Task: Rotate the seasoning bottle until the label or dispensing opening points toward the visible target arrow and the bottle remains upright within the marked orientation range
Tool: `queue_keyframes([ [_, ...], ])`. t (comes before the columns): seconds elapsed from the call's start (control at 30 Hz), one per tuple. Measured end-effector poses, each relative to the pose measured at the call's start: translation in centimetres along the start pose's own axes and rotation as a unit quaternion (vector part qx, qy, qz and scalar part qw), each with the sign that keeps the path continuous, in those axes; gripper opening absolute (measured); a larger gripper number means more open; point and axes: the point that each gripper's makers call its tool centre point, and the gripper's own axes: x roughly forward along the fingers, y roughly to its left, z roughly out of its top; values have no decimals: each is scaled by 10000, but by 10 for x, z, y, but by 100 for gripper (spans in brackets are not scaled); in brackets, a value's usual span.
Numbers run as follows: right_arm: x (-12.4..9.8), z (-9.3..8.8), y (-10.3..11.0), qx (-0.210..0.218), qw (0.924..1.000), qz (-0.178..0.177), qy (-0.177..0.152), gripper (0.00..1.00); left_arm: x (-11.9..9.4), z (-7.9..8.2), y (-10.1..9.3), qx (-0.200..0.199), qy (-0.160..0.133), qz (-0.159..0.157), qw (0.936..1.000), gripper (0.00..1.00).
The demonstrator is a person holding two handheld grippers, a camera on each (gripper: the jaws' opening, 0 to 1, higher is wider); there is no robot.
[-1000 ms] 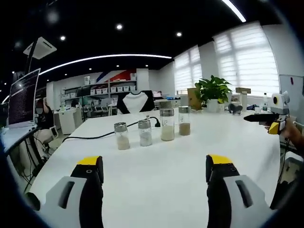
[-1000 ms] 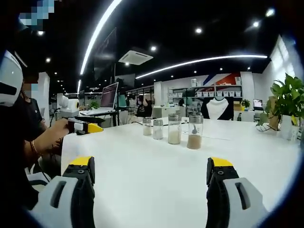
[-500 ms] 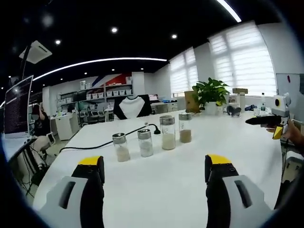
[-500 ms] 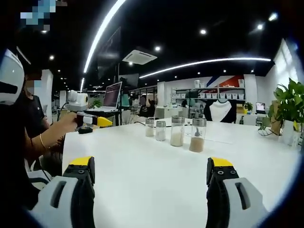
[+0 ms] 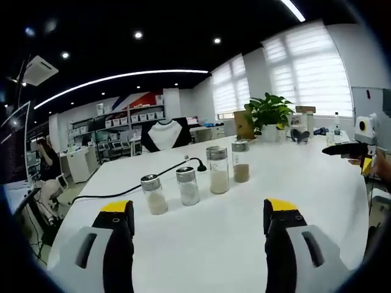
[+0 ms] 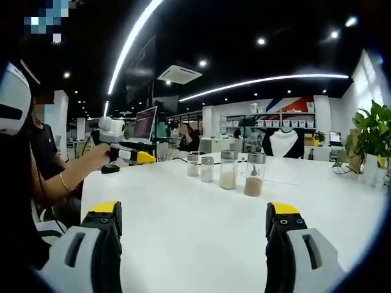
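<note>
On the white table (image 5: pixel 305 183) four seasoning bottles (image 5: pixel 218 170) stand untouched, both grippers (image 5: pixel 198 217) (image 6: pixel 194 218) wide, rotation unstarted.

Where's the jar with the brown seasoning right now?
The brown seasoning jar stands upright at the right end of the four-jar row on the white table, beside the tall pale-powder jar; in the right gripper view it's also rightmost.

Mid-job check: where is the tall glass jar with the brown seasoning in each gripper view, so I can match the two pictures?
Left gripper view: the tall glass jar with brown seasoning stands at the right end of the four-jar row, just above centre.
Right gripper view: the same jar is again rightmost in the row, right of centre.
Shared landmark: the green potted plant at the white table's far side.
</note>
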Motion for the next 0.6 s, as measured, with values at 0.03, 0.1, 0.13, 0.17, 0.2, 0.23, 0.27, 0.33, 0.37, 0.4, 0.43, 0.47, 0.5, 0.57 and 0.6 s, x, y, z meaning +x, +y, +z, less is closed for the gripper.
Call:
queue_keyframes([
  [0.03, 0, 0, 1, 18, 10000, 15, -8, 100, 2, 1, 2, -7, -12, 15, 10000, 92],
  [0.1, 0, 0, 3, 5, 10000, 37, -11, 100, 5, 3, 4, 1, -33, 17, 10000, 92],
  [0.13, 0, -1, 5, -45, 10000, 57, 0, 100, 6, 4, 4, 8, -39, 16, 10000, 92],
  [0.17, 0, -1, 6, -79, 9999, 66, 14, 100, 8, 5, 6, 126, -51, 53, 9999, 92],
  [0.2, 0, -1, 6, -89, 9999, 72, 14, 100, 9, 6, 9, 221, -63, 113, 9997, 92],
  [0.23, -1, 0, 7, -96, 9999, 85, 9, 100, 9, 6, 11, 243, -75, 154, 9996, 90],
  [0.27, -1, 0, 8, -80, 9999, 83, 9, 100, 11, 5, 15, 196, -75, 208, 9996, 90],
  [0.33, -1, 1, 8, -89, 9999, 75, -17, 100, 14, 6, 20, -11, -138, 234, 9996, 90],
  [0.37, -1, 2, 8, -91, 9999, 78, -16, 100, 15, 7, 23, -17, -157, 249, 9996, 90],
  [0.4, -1, 1, 9, -102, 9999, 91, 0, 100, 17, 6, 27, -3, -186, 291, 9994, 89],
  [0.43, -1, 1, 11, -147, 9998, 120, 28, 100, 20, 5, 32, 0, -210, 378, 9991, 88],
  [0.47, -1, 1, 12, -169, 9998, 121, 41, 100, 20, 3, 35, -36, -175, 451, 9988, 88],
  [0.5, -1, 0, 13, -173, 9998, 111, 54, 100, 20, 2, 37, -39, -191, 476, 9987, 88],
  [0.57, 0, -1, 13, -165, 9998, 100, 72, 100, 21, 1, 40, -79, -223, 501, 9985, 88],
  [0.6, 0, 0, 14, -142, 9998, 99, 59, 100, 22, 1, 40, -95, -219, 497, 9985, 88],
])
